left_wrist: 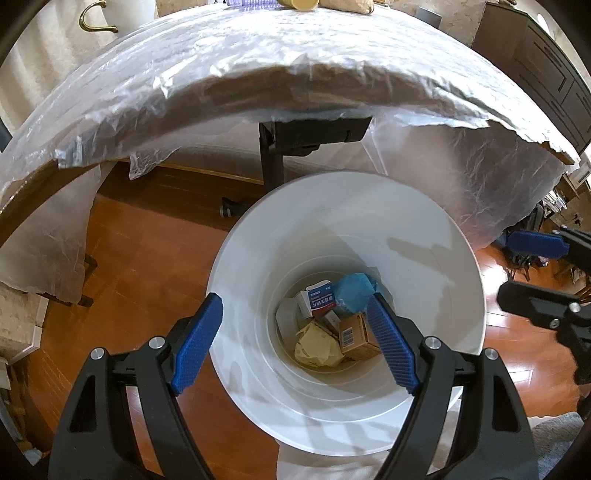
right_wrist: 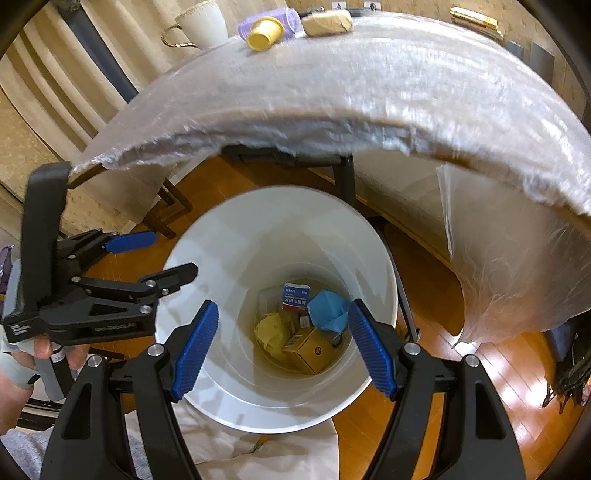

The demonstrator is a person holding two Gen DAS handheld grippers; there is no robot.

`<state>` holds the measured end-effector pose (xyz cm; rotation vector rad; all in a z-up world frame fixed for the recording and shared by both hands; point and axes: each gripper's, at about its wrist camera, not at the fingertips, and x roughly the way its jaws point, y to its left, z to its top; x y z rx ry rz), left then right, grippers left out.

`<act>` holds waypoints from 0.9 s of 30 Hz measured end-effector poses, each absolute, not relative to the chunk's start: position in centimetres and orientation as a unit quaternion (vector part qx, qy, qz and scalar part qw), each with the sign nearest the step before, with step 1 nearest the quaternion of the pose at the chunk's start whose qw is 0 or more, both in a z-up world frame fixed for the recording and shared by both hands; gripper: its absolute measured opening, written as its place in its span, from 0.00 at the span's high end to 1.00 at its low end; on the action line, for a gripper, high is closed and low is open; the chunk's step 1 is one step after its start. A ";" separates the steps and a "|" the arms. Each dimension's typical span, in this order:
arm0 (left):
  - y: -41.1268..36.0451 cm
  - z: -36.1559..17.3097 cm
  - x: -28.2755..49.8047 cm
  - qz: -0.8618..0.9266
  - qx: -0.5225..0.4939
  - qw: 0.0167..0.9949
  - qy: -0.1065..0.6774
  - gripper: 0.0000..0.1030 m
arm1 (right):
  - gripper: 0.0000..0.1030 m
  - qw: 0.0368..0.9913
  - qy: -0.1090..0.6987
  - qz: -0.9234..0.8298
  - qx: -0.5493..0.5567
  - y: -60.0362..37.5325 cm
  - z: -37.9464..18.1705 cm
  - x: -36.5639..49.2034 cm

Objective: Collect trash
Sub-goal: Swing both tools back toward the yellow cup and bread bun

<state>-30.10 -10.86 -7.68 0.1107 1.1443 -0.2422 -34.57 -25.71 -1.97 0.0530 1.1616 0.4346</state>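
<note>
one white bin (left_wrist: 436,258), two boxes (left_wrist: 360,338), two paper wads (left_wrist: 317,347)

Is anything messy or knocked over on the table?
Yes. A yellow cup lies tipped on its side at the far edge of the plastic-covered table, beside a purple thing and a tan bundle. The rest of the trash sits in the white bin.
</note>
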 end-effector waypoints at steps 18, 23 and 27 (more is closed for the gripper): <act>-10.5 6.4 -31.7 -0.189 0.031 0.897 0.400 0.05 | 0.19 0.897 0.410 0.164 -0.032 -27.1 9.4 -31.9; -10.5 7.5 -27.1 -0.157 0.021 0.916 0.367 0.03 | 0.19 0.903 0.401 0.144 -0.053 -27.6 9.0 -26.9; -11.0 6.9 -22.2 -0.145 0.007 0.913 0.381 0.03 | 0.19 0.901 0.409 0.131 -0.060 -28.0 8.3 -22.5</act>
